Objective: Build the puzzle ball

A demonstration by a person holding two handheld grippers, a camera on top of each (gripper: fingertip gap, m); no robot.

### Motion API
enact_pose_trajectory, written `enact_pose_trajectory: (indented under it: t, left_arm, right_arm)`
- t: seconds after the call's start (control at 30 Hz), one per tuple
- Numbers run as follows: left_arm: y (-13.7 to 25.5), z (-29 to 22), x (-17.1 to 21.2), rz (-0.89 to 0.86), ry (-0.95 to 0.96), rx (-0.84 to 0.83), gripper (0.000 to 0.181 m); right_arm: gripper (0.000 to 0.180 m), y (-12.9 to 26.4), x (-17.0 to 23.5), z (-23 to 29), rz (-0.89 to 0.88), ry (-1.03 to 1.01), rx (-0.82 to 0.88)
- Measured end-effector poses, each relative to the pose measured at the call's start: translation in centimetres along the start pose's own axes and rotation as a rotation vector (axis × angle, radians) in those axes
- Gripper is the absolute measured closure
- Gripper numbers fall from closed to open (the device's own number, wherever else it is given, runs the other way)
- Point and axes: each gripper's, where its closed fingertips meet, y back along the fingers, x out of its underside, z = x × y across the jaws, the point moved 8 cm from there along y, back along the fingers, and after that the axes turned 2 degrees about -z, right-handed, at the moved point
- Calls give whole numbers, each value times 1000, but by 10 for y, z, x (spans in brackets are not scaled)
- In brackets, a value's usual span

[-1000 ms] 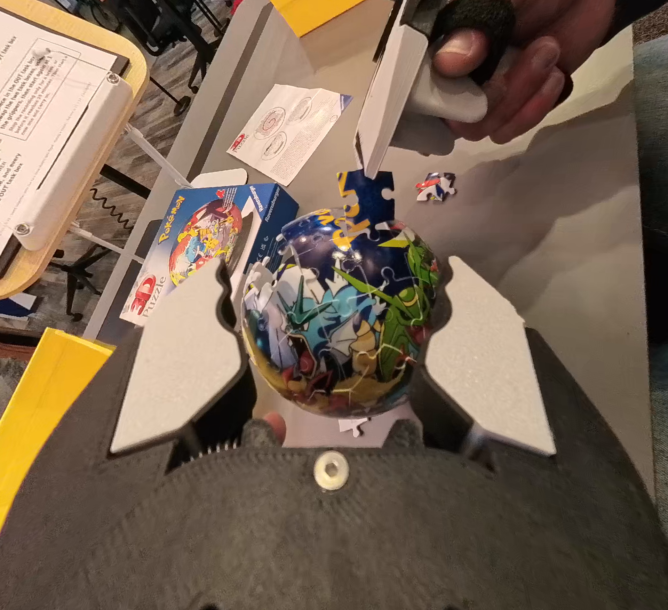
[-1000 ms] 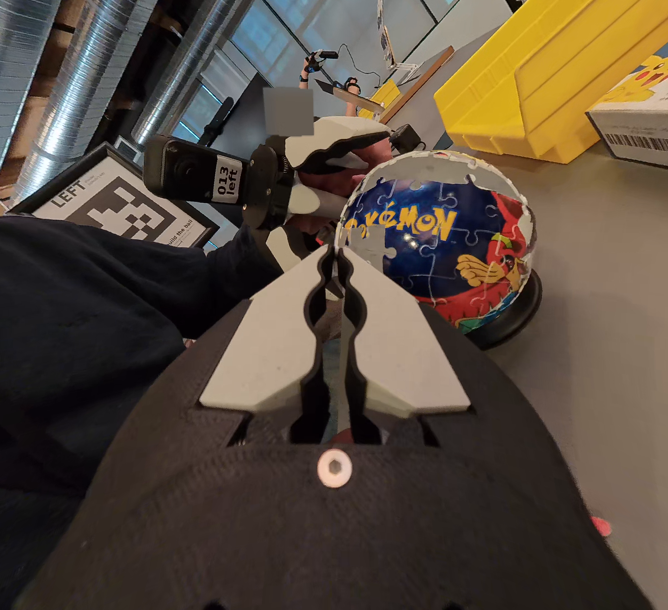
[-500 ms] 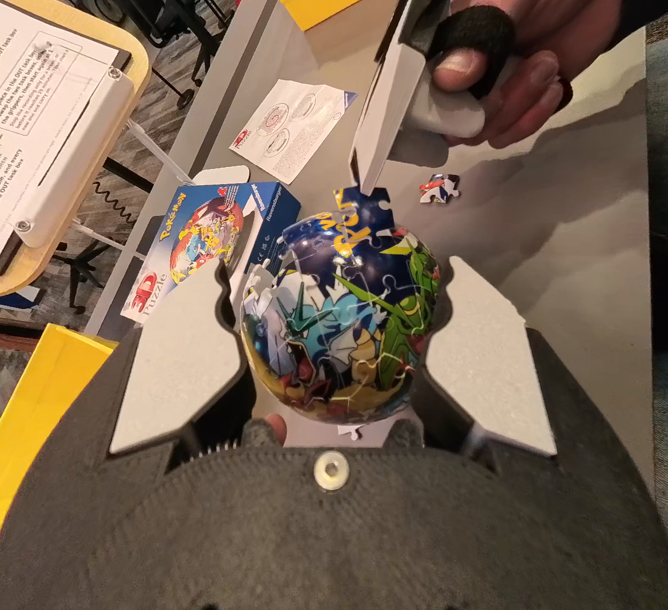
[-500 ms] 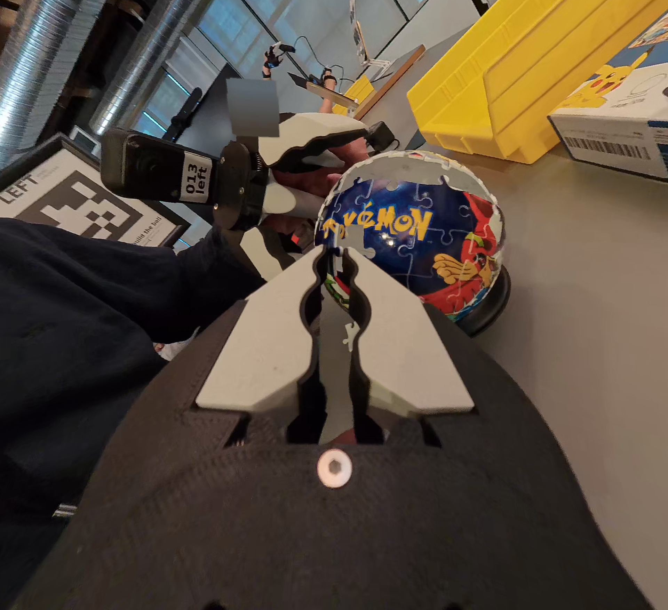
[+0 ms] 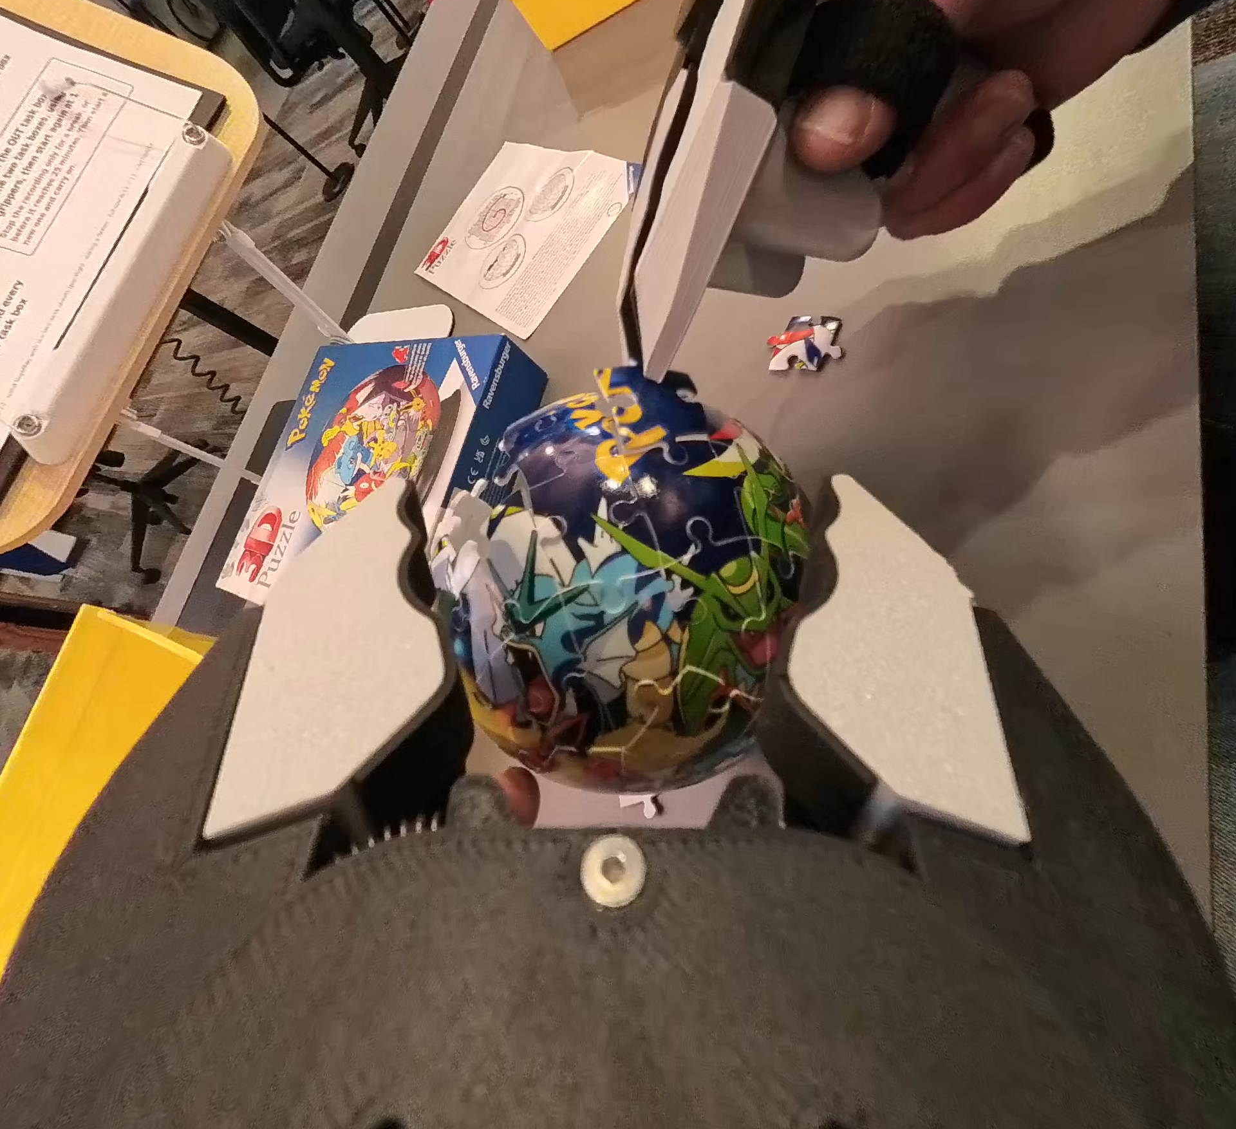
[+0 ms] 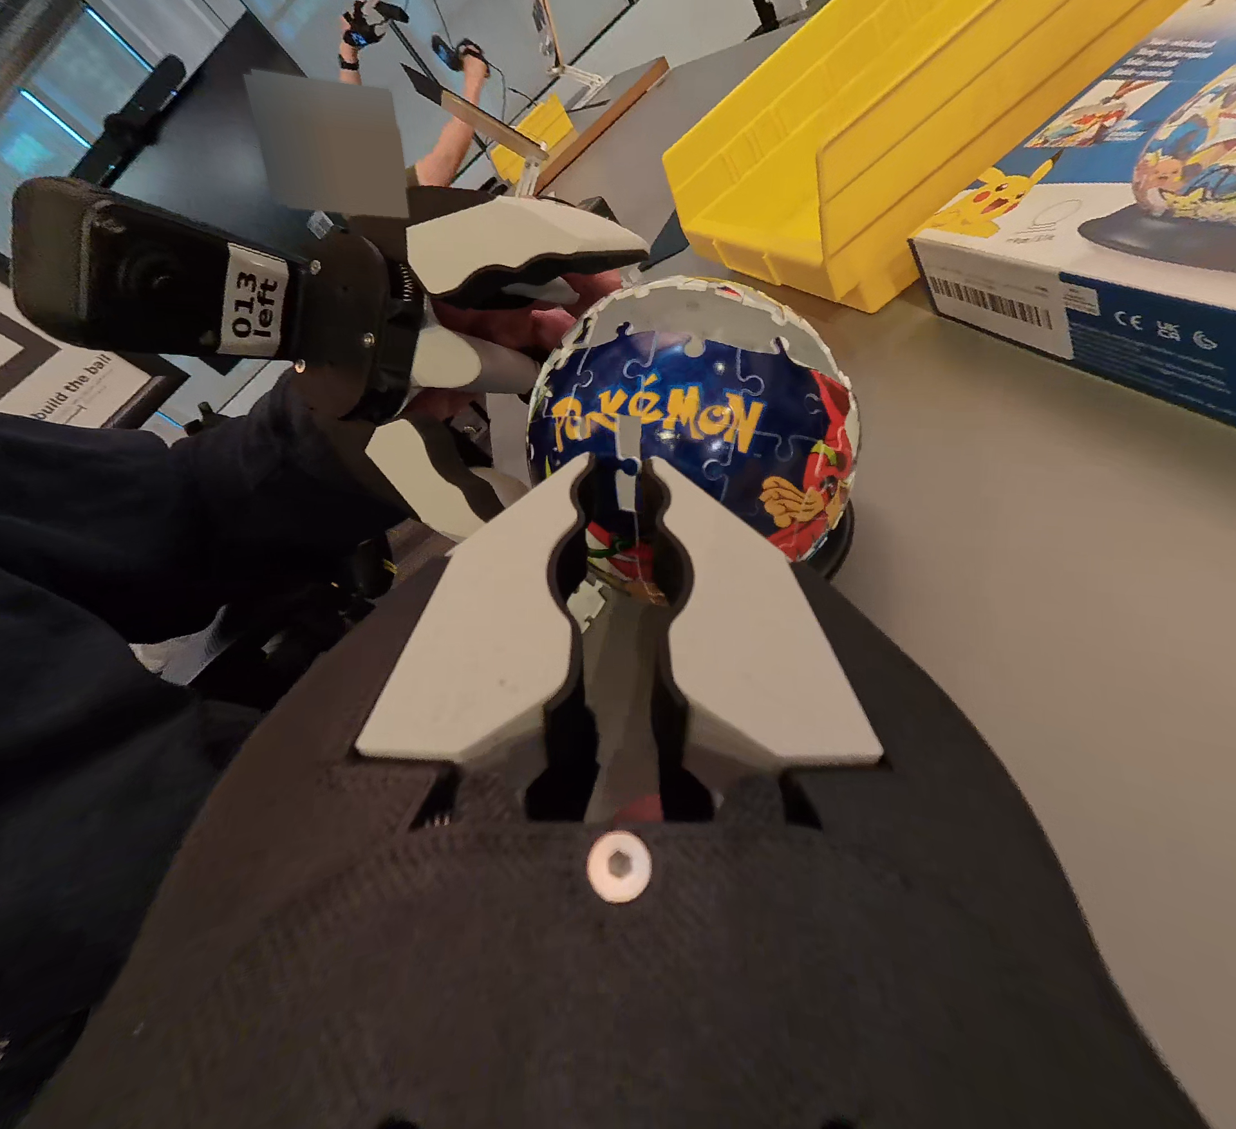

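1. Grey foam fingers of the left gripper (image 5: pixel 622 495) clasp the puzzle ball (image 5: pixel 629 595) from 9 and 3 o'clock at the centre of the left wrist view.
2. At 12 o'clock of the ball, the right gripper (image 5: pixel 635 354) touches its tips to a blue piece (image 5: pixel 622 421). 1 second ago that piece stood clear above the rim; now it has sunk in among its neighbours, though 1 edge looks a little proud. I judge it nearly seated and needing a last press.
3. Another loose piece (image 5: pixel 802 344) lies on the table (image 5: pixel 1003 495) at 1 o'clock, so work remains.
4. Printed matter here: a blue box (image 5: pixel 374 448) at 10 o'clock with brand lettering and a picture of the ball, a folded leaflet (image 5: pixel 528 234) at 11 o'clock, and a typed sheet (image 5: pixel 80 160) clipped to a board at 9 o'clock.
5. In the right wrist view the ball (image 6: pixel 695 428) sits just past the right gripper (image 6: pixel 619 461) on a dark stand (image 6: pixel 839 545), its top cap unfilled.
6. The jaws, pinched tight 1 second ago, now stand wider than the piece (image 6: pixel 625 468), so they seem to have let go.
7. Yellow lettering crosses the ball; a numbered sticker (image 6: pixel 254 304) marks the left tool at 9 o'clock; the box (image 6: pixel 1103 267) at 2 o'clock carries a barcode.
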Motion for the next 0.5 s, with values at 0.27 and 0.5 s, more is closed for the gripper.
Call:
enact_pose_trajectory:
  t: [0.27, 0.5]
  left_arm:
    - [-1, -1, -1, 11, -2, -4, 72]
    - [0, -1, -3, 23, -18, -24, 72]
  right_arm:
    - [166, -2, -2, 6, 19, 80, 85]
    - [163, -3, -3, 10, 30, 145, 149]
